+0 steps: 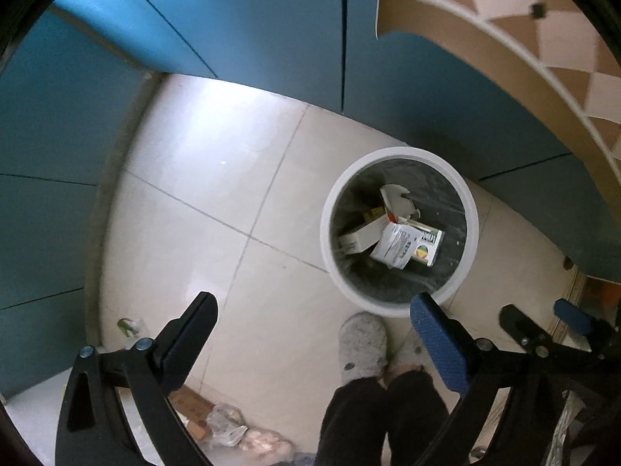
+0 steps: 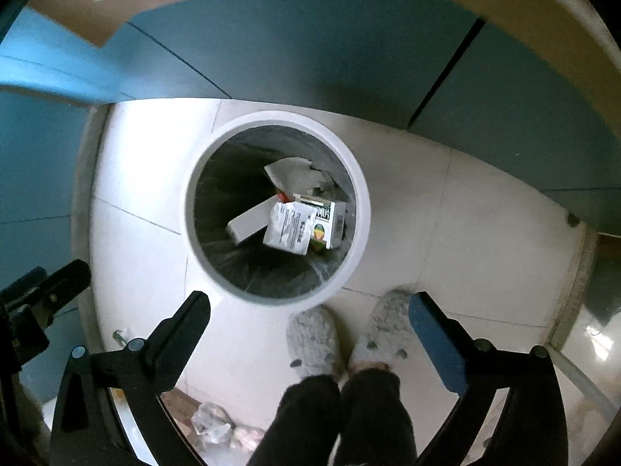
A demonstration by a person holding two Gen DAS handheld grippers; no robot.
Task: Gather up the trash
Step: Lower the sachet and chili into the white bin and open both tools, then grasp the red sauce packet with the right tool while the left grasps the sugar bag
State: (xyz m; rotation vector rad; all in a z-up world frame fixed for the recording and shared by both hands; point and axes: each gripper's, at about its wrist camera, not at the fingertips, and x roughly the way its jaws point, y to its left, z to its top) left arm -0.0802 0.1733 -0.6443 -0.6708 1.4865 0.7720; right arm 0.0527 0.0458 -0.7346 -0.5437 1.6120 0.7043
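Observation:
A white round trash bin (image 1: 471, 233) with a dark liner stands on the tiled floor; it also shows in the right wrist view (image 2: 361, 209). Inside lie a white printed pouch (image 1: 396, 246) (image 2: 289, 227), a green-and-white carton (image 1: 429, 246) (image 2: 332, 221), a white box (image 1: 359, 239) (image 2: 248, 225) and torn white cardboard (image 1: 396, 200) (image 2: 287, 171). My left gripper (image 1: 314, 312) is open and empty, held high above the floor, left of and nearer than the bin. My right gripper (image 2: 310, 306) is open and empty, above the bin's near rim. The right gripper also shows in the left wrist view (image 1: 539, 320).
Teal cabinet fronts (image 1: 271, 31) (image 2: 310, 46) rise behind the bin. The person's grey slippers (image 1: 363, 345) (image 2: 314, 338) stand just in front of it. A clear plastic bag (image 1: 225, 425) (image 2: 211, 421) and a brown carton (image 1: 190, 407) lie at lower left.

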